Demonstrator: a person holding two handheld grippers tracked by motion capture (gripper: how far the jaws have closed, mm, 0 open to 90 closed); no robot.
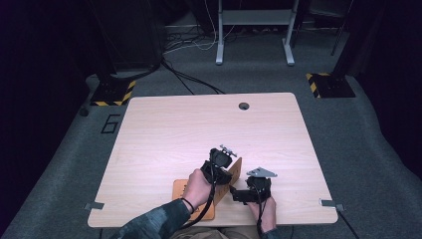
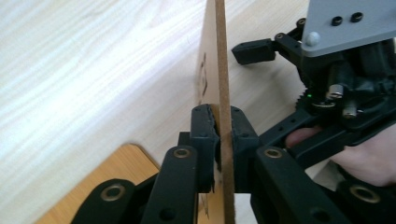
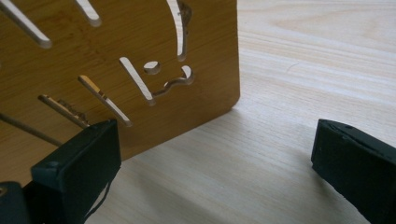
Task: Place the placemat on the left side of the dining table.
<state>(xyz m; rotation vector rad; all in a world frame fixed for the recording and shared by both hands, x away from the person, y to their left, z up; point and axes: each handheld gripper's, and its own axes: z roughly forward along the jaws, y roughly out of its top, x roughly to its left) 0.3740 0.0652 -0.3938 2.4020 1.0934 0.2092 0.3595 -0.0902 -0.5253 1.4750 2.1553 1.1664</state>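
Thin wooden panel stood up on edge near the front edge of the desk, a bit right of the middle. Looks like bamboo ply, warm orange-brown, with slanted slots and a curly cut-out sawn clean through it (visible up close in the right gripper view), corners rounded off. Seen edge-on from the left gripper view, really slim, paler on the face and darker along the cut edge.

Pinched by the left gripper, both pads pressed flat against either face of the panel, so grabbed and lifted off flat already. Second orange panel lying flat at the front edge just left of it, partly under the left hand.

Right gripper sitting low beside the upright panel, jaws spread wide with nothing but bare desk between them, one pad just in front of the panel's lower edge, touching or not, can't tell.

Guessing the job is slotting the two pieces together into some kind of stand. So roughly: pick-up done, upright hold done, mating the pieces still to come. Early-to-middle, probably.

Beyond the desk, grey carpet, cables and a white frame.
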